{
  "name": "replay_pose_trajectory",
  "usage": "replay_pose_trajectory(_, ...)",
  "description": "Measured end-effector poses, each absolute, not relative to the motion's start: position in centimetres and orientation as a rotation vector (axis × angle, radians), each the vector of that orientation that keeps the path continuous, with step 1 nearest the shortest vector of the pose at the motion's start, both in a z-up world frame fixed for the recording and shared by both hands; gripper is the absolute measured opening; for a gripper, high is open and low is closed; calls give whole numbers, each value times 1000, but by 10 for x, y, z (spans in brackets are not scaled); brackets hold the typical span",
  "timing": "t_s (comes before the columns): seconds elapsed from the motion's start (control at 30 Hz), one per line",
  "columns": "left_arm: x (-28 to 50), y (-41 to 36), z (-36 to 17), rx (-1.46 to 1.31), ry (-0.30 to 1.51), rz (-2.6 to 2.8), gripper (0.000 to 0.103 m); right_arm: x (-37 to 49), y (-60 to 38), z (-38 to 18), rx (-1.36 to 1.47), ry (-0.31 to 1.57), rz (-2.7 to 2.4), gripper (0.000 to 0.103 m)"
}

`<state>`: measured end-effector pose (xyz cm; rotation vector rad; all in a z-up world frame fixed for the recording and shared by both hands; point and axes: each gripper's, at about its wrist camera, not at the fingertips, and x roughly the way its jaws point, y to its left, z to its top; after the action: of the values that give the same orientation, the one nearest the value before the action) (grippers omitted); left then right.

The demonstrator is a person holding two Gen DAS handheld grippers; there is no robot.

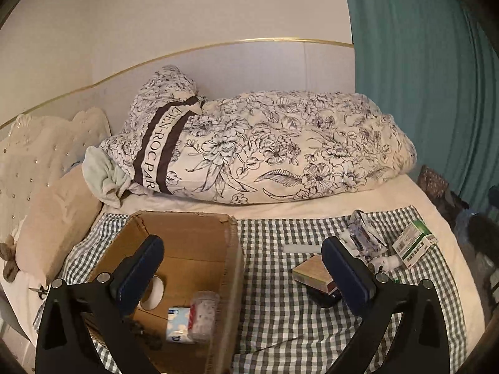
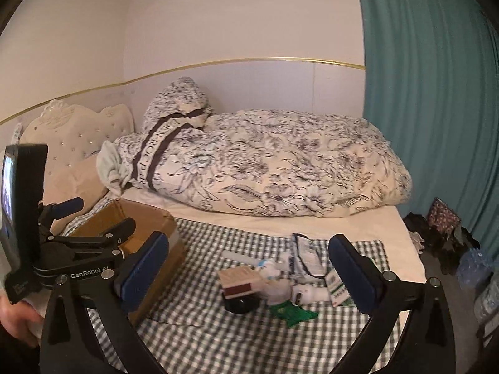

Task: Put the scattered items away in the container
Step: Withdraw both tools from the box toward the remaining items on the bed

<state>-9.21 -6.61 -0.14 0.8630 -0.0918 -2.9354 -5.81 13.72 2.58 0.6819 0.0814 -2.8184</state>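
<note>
Left wrist view shows the cardboard box [image 1: 187,249] on the checked cloth [image 1: 280,318] at the left of the bed, already holding a tissue pack [image 1: 178,324], a clear jar [image 1: 204,314] and some dark beads [image 1: 140,332]. The left tool [image 1: 242,268] is released, empty, with one finger over the box. To the right, still scattered on the cloth, lie a small wooden box [image 1: 312,272], a crumpled packet [image 1: 363,235], a white bottle [image 1: 385,261] and a green carton [image 1: 413,243]. The right tool [image 2: 249,265] is likewise spread wide and empty over that pile, so the tidying looks partly done, with several items left.
</note>
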Motion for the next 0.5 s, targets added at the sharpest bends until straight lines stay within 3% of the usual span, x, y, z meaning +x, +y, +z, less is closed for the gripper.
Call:
replay_pose_trajectory(0.27, -108, -49, -24, 972, 27, -2915, 103, -52, 178, 22, 717, 95, -2871, 103)
replay_pose_trajectory(0.5, -114, -19, -32, 987, -23, -2936, 103, -53, 208, 12, 754, 80, -2905, 103)
